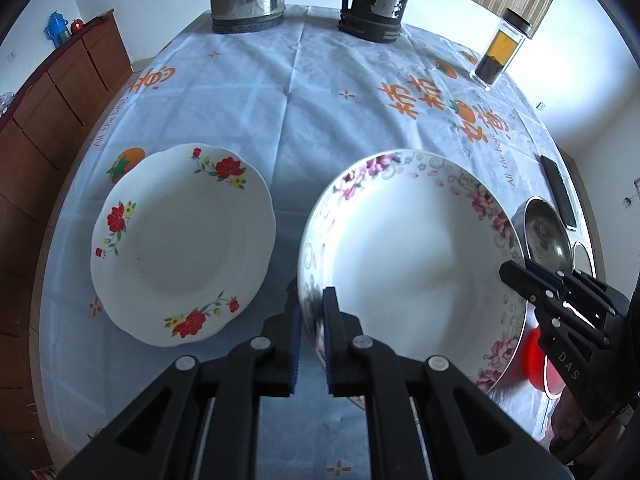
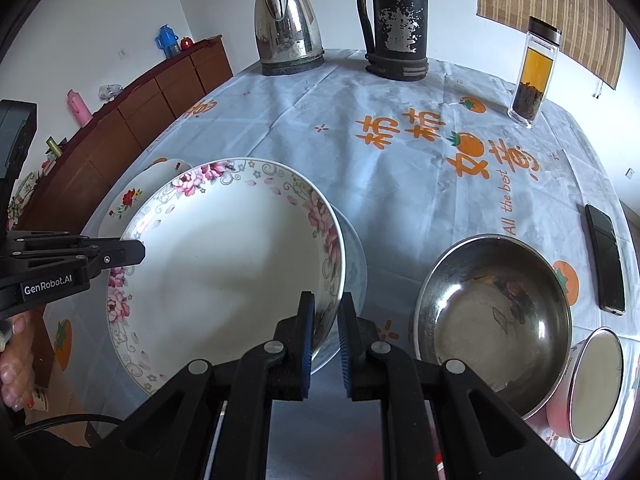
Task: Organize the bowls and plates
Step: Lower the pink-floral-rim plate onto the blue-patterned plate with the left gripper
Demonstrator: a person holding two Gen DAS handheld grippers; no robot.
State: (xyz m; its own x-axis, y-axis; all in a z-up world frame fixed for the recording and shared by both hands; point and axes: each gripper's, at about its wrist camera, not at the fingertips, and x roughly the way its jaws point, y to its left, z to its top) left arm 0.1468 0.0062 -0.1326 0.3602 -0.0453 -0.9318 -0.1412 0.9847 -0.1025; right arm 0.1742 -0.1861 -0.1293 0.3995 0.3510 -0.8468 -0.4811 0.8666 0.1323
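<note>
Tablecloth [image 1: 304, 120] under doubly-gripped pink-flowered plate [image 1: 416, 256]

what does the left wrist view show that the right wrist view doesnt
Only the left wrist view: the whole red-flower plate and a red object under the pink-flower plate's rim.
Only the right wrist view: the full steel bowl, a small white-lined bowl.
Both: the pink-flower plate, gripped by the left tongs and right tongs, kettle, flask.

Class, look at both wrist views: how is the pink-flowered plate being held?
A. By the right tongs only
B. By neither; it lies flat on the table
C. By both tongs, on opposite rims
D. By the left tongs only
C: the left tongs and right tongs each clamp a rim of the pink-flowered plate.
</note>
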